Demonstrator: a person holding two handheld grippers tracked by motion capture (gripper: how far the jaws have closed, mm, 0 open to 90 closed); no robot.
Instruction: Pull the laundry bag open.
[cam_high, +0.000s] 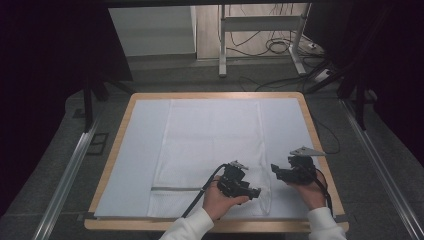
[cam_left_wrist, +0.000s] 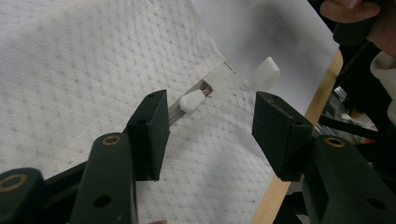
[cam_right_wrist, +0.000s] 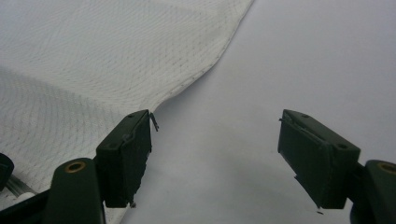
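A white mesh fabric bag (cam_high: 210, 145) lies flat on the pale mat, with a grey zipper line (cam_high: 175, 188) across its near end. My left gripper (cam_high: 256, 192) hovers low over the bag's near right corner. In the left gripper view its jaws (cam_left_wrist: 210, 107) stand open, and just beyond them the white zipper pull (cam_left_wrist: 191, 100) lies at the end of the zipper track, untouched. A small white tab (cam_left_wrist: 267, 72) sticks up at the bag's edge. My right gripper (cam_high: 275, 171) stands open over the bare mat beside the bag's right edge (cam_right_wrist: 196, 74), with nothing between its jaws (cam_right_wrist: 215, 126).
The pale mat (cam_high: 135, 150) covers a wooden-edged table (cam_high: 112, 150). The table's near edge (cam_left_wrist: 280, 186) runs close by the left gripper. Beyond the table are a white desk frame (cam_high: 260, 25) and loose cables (cam_high: 280, 47) on the floor.
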